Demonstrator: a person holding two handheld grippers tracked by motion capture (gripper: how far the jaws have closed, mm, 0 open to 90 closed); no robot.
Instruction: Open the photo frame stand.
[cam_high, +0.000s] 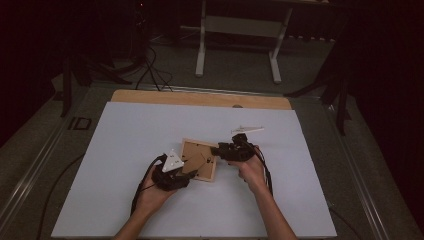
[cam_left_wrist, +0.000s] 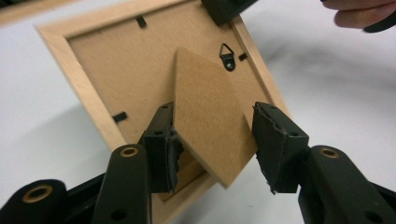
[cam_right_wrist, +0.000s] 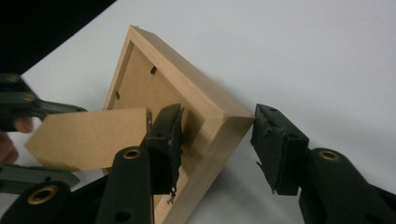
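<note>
A left gripper (cam_high: 186, 167), jaws spread, straddles the fold-out stand (cam_left_wrist: 210, 116) on the back of a wooden picture frame (cam_high: 199, 159), which lies face-down at the middle of the white table (cam_high: 125, 150). At the frame's far corner, the right gripper (cam_high: 216, 150) sits with jaws apart around the wood, one pad inside the rim, the other clear of it.

Pale wooden frame (cam_left_wrist: 93, 112) with brown backing, white table (cam_high: 125, 150), black tools.
</note>
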